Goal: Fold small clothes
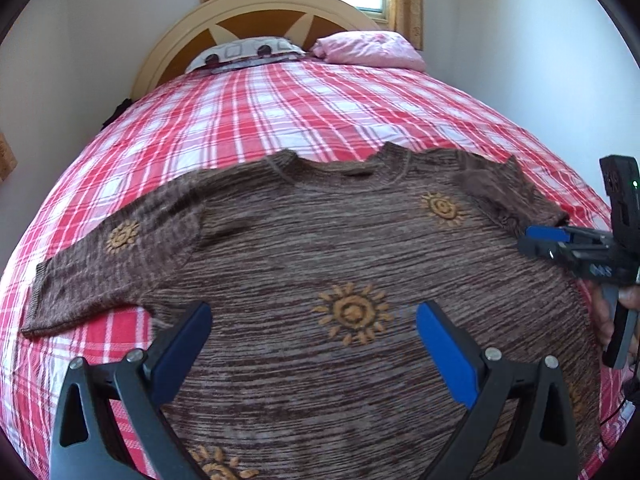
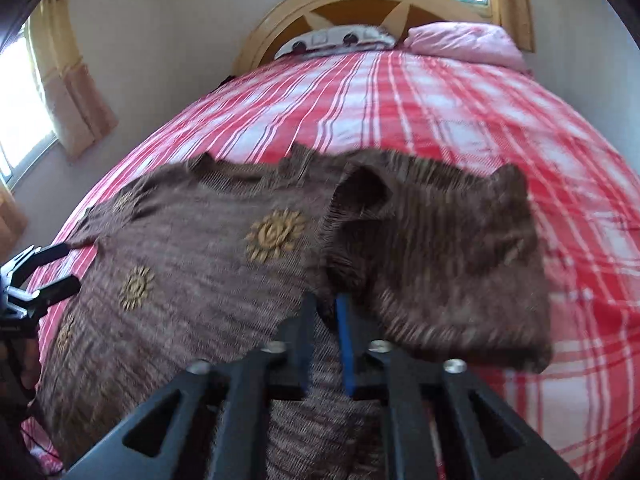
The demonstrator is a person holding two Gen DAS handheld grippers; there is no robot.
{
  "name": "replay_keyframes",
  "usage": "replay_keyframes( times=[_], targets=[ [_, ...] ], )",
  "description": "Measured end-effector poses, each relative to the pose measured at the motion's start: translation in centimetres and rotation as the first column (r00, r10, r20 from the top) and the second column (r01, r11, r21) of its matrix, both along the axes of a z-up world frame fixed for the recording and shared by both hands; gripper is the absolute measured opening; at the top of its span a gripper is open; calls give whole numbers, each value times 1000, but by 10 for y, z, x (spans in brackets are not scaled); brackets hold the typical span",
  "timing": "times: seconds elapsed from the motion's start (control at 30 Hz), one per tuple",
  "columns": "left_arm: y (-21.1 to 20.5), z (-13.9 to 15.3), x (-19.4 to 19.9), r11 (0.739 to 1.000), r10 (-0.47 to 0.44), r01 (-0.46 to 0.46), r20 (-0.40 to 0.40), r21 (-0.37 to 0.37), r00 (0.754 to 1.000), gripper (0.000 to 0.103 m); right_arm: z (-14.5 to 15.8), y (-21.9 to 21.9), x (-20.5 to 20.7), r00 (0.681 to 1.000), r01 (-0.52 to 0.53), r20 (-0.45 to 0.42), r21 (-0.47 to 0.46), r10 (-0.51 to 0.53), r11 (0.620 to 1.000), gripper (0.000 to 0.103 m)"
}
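Note:
A brown knit sweater (image 1: pixel 320 248) with orange sun motifs lies spread on the bed, neck toward the headboard. My left gripper (image 1: pixel 314 320) is open just above the sweater's body, touching nothing I can see. My right gripper (image 2: pixel 326 308) is shut on the sweater's right sleeve (image 2: pixel 436 256), which is lifted and folded in over the body (image 2: pixel 188 252). The right gripper also shows in the left wrist view (image 1: pixel 536 240) at the sweater's right edge. The left gripper shows at the left edge of the right wrist view (image 2: pixel 60 270), open. The left sleeve (image 1: pixel 112 256) lies flat.
The bed has a red and white plaid sheet (image 1: pixel 280 120). A patterned pillow (image 1: pixel 248 54) and a pink pillow (image 1: pixel 372 50) lie by the wooden headboard (image 1: pixel 256 8). White walls stand on both sides. A curtained window (image 2: pixel 24 92) is on the left.

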State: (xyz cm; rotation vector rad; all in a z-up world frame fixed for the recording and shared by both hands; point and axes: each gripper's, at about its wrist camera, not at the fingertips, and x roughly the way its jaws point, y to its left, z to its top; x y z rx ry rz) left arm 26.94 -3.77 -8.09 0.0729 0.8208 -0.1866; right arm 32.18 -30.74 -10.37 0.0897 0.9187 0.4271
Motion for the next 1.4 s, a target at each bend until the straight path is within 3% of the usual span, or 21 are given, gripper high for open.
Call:
replay_keyframes(
  times=[0.03, 0.17, 0.27, 0.4, 0.53, 0.73, 0.87, 0.93, 1.07, 1.13, 1.4],
  targets=[
    [-6, 1, 2, 1000, -16, 16, -5, -3, 1000, 103, 1, -3, -6, 1000, -28, 7, 41, 28, 999, 67],
    [-33, 4, 12, 997, -75, 74, -20, -36, 997, 95, 12, -19, -28, 994, -29, 105, 40, 25, 999, 67],
    [-64, 3, 26, 990, -124, 120, -54, -71, 991, 86, 16, -46, -33, 986, 67, 146, 99, -81, 993, 67],
    [-98, 1, 45, 974, -174, 155, -108, -166, 979, 80, 14, -84, -33, 959, 219, 135, 200, -248, 955, 67],
    [-131, -5, 69, 952, -215, 169, -163, -255, 963, 72, 13, -98, -36, 932, 293, 141, 244, -332, 925, 68],
    [-161, -29, 99, 943, -219, 137, -253, -303, 943, 58, 11, -117, -46, 899, 346, 153, 327, -410, 880, 68],
    [-165, -29, 102, 938, -209, 125, -243, -322, 947, 57, 9, -124, -46, 897, 351, 139, 349, -419, 869, 68],
    [-168, -30, 102, 931, -222, 133, -237, -339, 946, 46, 8, -124, -44, 899, 355, 127, 352, -420, 866, 68],
    [-173, -32, 101, 928, -234, 144, -239, -342, 942, 12, 8, -125, -45, 890, 369, 128, 357, -437, 858, 68],
    [-170, -33, 102, 922, -231, 131, -245, -365, 941, 11, 9, -126, -46, 887, 374, 129, 360, -443, 855, 68],
    [-144, 1, 93, 928, -210, 145, -159, -343, 965, 11, 7, -126, -45, 890, 372, 124, 357, -438, 857, 69]
  ],
)
